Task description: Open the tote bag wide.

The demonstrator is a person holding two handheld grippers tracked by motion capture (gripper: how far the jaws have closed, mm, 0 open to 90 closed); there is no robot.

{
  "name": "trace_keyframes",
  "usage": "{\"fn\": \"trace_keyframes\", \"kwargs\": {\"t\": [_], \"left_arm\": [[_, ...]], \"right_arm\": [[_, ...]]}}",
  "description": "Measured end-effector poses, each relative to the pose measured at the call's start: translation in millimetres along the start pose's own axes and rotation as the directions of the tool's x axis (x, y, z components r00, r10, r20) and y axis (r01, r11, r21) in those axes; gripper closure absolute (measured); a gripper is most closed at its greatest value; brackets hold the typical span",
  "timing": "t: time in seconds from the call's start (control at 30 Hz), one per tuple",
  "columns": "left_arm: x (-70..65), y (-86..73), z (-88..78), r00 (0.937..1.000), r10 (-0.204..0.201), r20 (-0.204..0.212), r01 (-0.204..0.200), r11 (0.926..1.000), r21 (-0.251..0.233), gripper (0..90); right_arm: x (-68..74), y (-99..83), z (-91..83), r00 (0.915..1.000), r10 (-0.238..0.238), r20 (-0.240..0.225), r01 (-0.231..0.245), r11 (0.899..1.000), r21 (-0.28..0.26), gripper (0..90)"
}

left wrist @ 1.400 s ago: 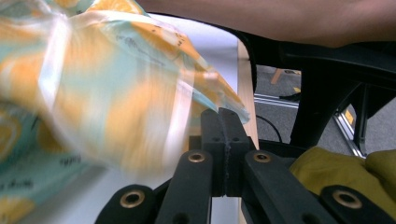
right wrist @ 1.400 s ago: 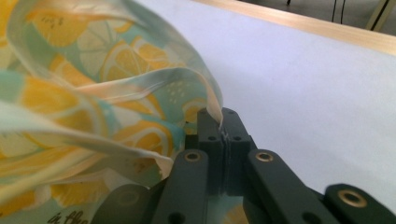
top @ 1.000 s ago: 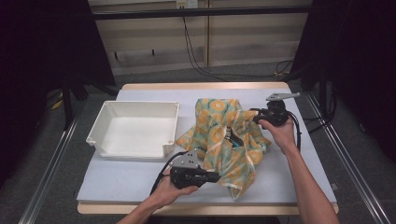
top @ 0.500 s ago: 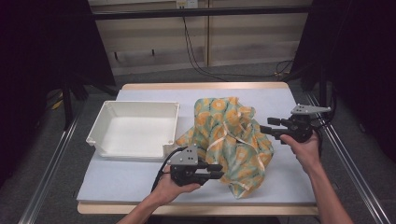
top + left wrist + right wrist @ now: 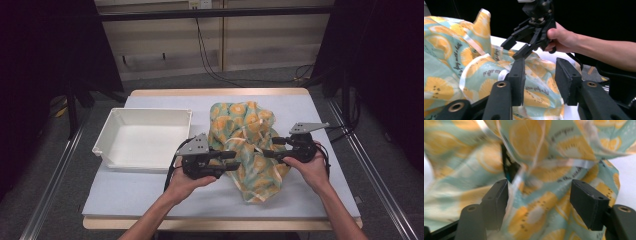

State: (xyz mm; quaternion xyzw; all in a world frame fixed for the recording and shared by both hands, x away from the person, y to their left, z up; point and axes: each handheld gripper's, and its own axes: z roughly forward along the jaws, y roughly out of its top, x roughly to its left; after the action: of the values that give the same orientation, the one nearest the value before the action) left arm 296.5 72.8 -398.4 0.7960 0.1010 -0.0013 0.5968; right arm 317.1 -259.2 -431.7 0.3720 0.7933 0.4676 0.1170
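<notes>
Near table edge: person's forearms come in, one claw in each hand. Left claw point(image 5: 235, 162) sits at the near-left side of the cloth, jaws parted and just been opening. In the left gripper view, fabric lies under and behind the pads point(image 5: 517, 80), nothing pinched. So released.

Right claw point(image 5: 272, 147) at the cloth's right side, pointing left into it. Its jaws have also just been opening. In the right gripper view they stand wide, with fabric spread across the gap behind them and pads not pressing on it. Released too.

The thing in hand: crumpled thin cloth, pale teal with an orange-slice print and a white ribbon-like trim point(image 5: 247, 145). It lies bunched in a heap right of table centre, running from near the middle toward the near edge, partly standing up in folds.

Handling, my read: light, limp, no stiffness, so it will drape and sag from any pinch point. Probably a bit slick, so thin single layers could slip from the pads. Not fragile. Best hold: the trimmed hem or a corner, where the layers are thicker. Take two spaced points along one edge if it needs spreading or folding. Avoid grabbing the middle bunch, which just drags the heap.

Farther left: empty white rectangular plastic tray point(image 5: 107, 132), near the left table edge, apart from the cloth.
</notes>
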Motion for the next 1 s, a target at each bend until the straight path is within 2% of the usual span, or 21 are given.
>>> {"fn": "trace_keyframes", "kwargs": {"t": [0.1,0.13,0.17,0.2,0.27,0.3,0.37,0.4,0.47,0.5,0.53,0.57,0.6,0.7,0.77,0.8,0.83,0.87,0.93,0.97,1.0], "left_arm": [[-5.2,-3.9,-1.6,1.0000,0.006,0.000,-0.006,0.9999,0.010,55.7],[-8.5,-7.0,-3.2,0.9999,0.014,0.009,-0.014,0.9995,0.027,55.7],[-12.7,-10.4,-5.7,0.9998,0.020,0.000,-0.020,0.9986,0.050,55.7],[-15.6,-16.2,-8.0,0.9997,0.019,0.016,-0.020,0.9986,0.049,55.7],[-20.4,-23.2,-12.7,0.9996,0.024,0.017,-0.025,0.9972,0.071,56.3],[-20.4,-23.2,-12.7,0.9996,0.024,0.017,-0.025,0.9972,0.071,57.3],[-21.4,-23.0,-15.0,0.9991,0.013,0.040,-0.016,0.9982,0.057,58.2],[-23.4,-21.2,-16.7,0.9976,0.016,0.068,-0.020,0.9984,0.053,62.7],[-25.9,-21.3,-17.2,0.9977,0.014,0.067,-0.018,0.9985,0.052,61.4],[-28.1,-21.4,-17.9,0.9978,0.022,0.063,-0.026,0.9980,0.058,61.4],[-31.4,-23.2,-19.5,0.9971,0.028,0.071,-0.033,0.9976,0.061,61.0],[-31.4,-23.2,-19.5,0.9971,0.028,0.071,-0.033,0.9976,0.061,61.0],[-32.3,-23.9,-20.6,0.9965,0.030,0.078,-0.035,0.9974,0.064,61.0],[-33.7,-26.5,-23.3,0.9975,0.022,0.068,-0.026,0.9975,0.065,60.9],[-32.3,-27.6,-25.2,0.9986,0.024,0.047,-0.028,0.9965,0.079,61.0],[-29.3,-28.6,-26.1,0.9992,0.017,0.037,-0.020,0.9974,0.070,61.8],[-29.3,-28.6,-26.1,0.9992,0.017,0.037,-0.020,0.9974,0.070,62.8],[-26.0,-28.5,-26.8,0.9992,0.013,0.038,-0.015,0.9983,0.057,63.6],[-22.9,-27.7,-27.7,0.9993,0.006,0.038,-0.008,0.9989,0.047,65.4],[-21.4,-26.9,-28.4,0.9995,0.009,0.031,-0.010,0.9988,0.047,66.5],[-21.4,-26.9,-28.4,0.9995,0.009,0.031,-0.010,0.9988,0.047,67.0]], "right_arm": [[-0.4,-1.8,3.9,1.0000,-0.002,0.002,0.001,1.000,0.011,29.9],[-0.7,-3.0,5.1,1.0000,0.000,0.008,0.000,1.000,0.010,29.9],[-1.0,-4.0,6.3,0.9998,-0.007,0.018,0.007,1.000,0.015,29.9],[-1.8,-5.1,7.4,0.9996,-0.011,0.026,0.011,1.000,0.021,30.0],[-5.5,-9.4,9.5,0.9993,-0.001,0.037,0.001,1.000,0.002,35.9],[-5.5,-9.4,9.5,0.9993,-0.001,0.037,0.001,1.000,0.002,35.9],[-8.4,-11.1,9.2,0.9994,0.003,0.036,-0.003,1.000,-0.008,51.9],[-9.3,-11.2,6.6,0.9994,-0.003,0.034,0.003,1.000,-0.021,71.7],[-10.3,-10.0,1.6,0.9992,0.001,0.039,0.001,0.999,-0.042,82.3],[-10.3,-10.0,1.6,0.9992,0.001,0.039,0.001,0.999,-0.042,82.3],[-14.4,-9.5,-5.8,0.9991,0.018,0.038,-0.015,0.997,-0.073,84.4],[-14.4,-9.5,-5.8,0.9991,0.018,0.038,-0.015,0.997,-0.073,84.4],[-19.0,-9.9,-14.6,0.9981,0.041,0.045,-0.036,0.994,-0.102,84.6],[-22.9,-10.9,-23.6,0.9964,0.059,0.062,-0.051,0.991,-0.122,84.6],[-28.1,-12.9,-32.0,0.9943,0.069,0.082,-0.057,0.989,-0.136,84.2],[-35.5,-17.1,-37.9,0.9907,0.090,0.102,-0.075,0.987,-0.144,82.2],[-35.5,-17.1,-37.9,0.9907,0.090,0.102,-0.075,0.987,-0.144,82.2],[-43.3,-24.9,-38.9,0.9865,0.112,0.120,-0.096,0.986,-0.135,82.7],[-48.6,-34.4,-35.0,0.9823,0.131,0.134,-0.117,0.987,-0.107,83.6],[-50.0,-38.1,-31.4,0.9813,0.128,0.144,-0.117,0.990,-0.083,83.7],[-50.0,-38.1,-31.4,0.9813,0.128,0.144,-0.117,0.990,-0.083,83.7]]}}
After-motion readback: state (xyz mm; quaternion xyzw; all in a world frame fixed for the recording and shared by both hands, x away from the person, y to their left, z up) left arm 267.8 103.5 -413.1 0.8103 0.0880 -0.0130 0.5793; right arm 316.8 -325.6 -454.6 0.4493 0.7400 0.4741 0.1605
